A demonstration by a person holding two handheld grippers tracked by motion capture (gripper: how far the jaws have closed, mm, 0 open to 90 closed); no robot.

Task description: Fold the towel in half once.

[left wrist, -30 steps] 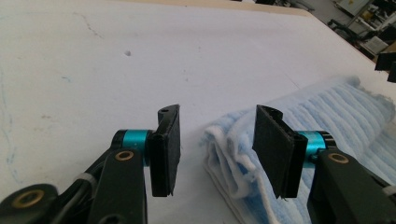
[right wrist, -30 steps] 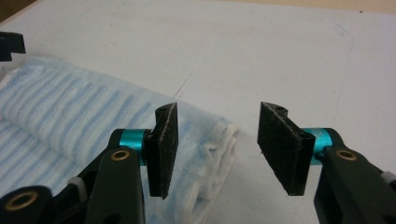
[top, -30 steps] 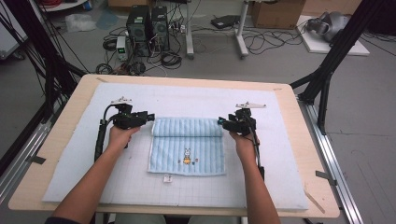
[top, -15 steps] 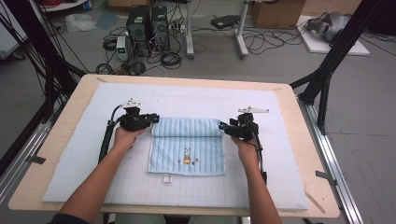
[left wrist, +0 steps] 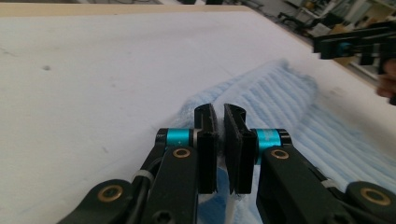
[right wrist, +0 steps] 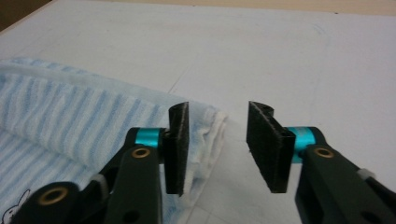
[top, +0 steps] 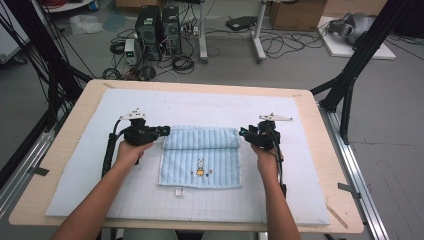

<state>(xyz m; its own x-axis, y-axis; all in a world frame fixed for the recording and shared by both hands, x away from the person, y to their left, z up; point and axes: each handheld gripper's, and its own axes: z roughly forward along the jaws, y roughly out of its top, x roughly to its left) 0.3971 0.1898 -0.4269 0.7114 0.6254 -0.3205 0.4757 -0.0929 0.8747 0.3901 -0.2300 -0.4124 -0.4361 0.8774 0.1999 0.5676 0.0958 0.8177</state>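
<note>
A light blue striped towel [top: 201, 157] lies on the white mat [top: 75, 185] covering the desk [top: 30, 200], its far edge folded over into a roll. At the roll's left end the left hand-held gripper [left wrist: 219, 135] is clenched on the towel's fabric. At the right end the right hand-held gripper [right wrist: 217, 140] stands released, jaws apart beside the folded corner. Computers [top: 157, 25] sit on the floor beyond
</note>
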